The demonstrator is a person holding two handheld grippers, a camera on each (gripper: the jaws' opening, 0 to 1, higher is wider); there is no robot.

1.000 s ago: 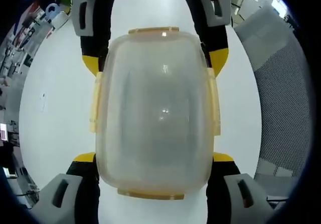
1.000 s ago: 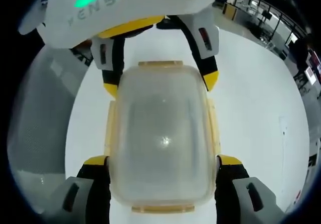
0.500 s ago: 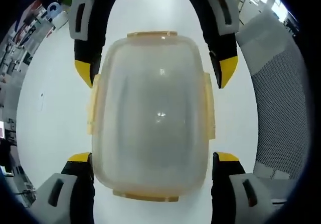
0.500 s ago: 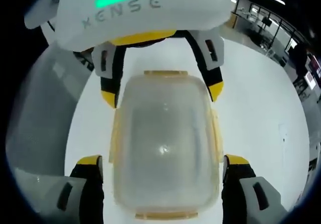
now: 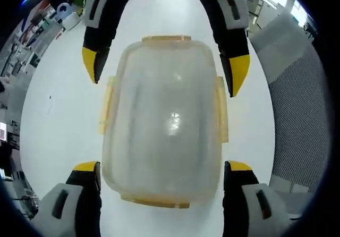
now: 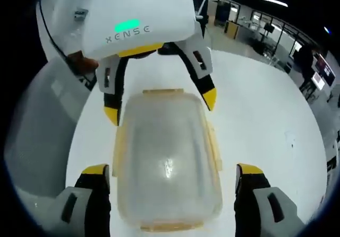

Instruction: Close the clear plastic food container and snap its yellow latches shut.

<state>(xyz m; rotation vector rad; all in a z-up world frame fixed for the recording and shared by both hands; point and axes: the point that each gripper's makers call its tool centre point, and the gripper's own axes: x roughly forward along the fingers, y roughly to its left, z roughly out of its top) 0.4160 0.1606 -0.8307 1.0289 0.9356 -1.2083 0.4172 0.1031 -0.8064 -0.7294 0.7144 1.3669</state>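
Between open hand-held grippers [image 5: 162, 168], closed container [image 5: 164, 125]

White table [image 5: 64, 136] w/ container [image 5: 164, 120]

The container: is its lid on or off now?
On. The lid covers the container, with yellow latches lying flat along its edges. Whether they are snapped fully shut, I cannot tell.

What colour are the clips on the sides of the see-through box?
The latches on the container are pale yellow, clearest in the left gripper view.
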